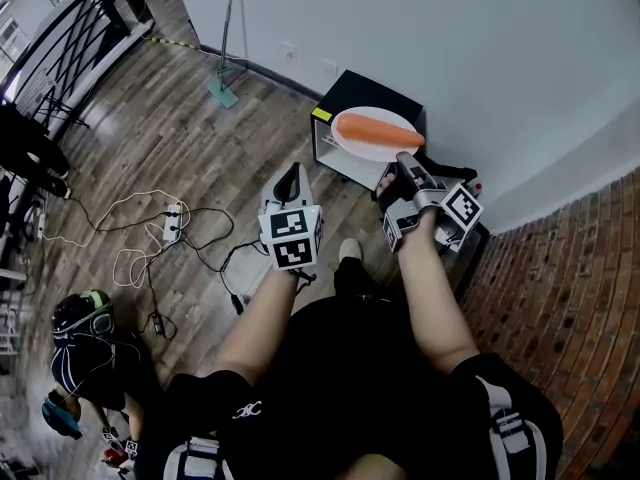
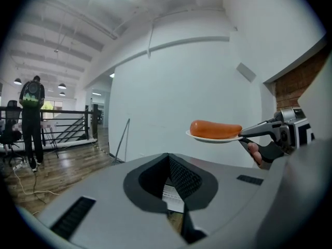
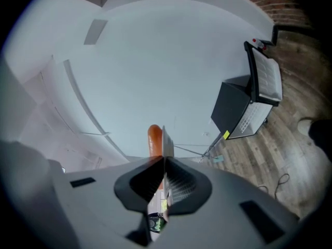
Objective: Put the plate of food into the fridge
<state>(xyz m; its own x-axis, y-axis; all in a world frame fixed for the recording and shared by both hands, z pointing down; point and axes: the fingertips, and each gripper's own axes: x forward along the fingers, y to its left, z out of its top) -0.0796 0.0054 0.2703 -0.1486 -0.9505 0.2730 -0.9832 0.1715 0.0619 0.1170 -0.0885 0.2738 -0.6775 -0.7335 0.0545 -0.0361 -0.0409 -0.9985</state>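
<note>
Plate [image 1: 352, 144] with sausage [image 1: 378, 128] clamped by right hand-held gripper [image 1: 405, 158], arm outstretched; left hand-held gripper [image 1: 292, 174] closed.

Head view looks steeply down; both gripper views look along their jaws (all share the plate [image 1: 375, 151]).

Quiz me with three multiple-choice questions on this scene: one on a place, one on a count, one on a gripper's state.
1. Where is the round white plate? A. on a table B. in the right gripper C. in a sink
2. How many long orange sausages lie on it? A. one B. two C. three
3. The left gripper is: A. on the plate B. shut, empty C. wide open
Answers: B, its jaws clamp the rim; A, one shows in every view; B, nothing sits between its jaws.
</note>
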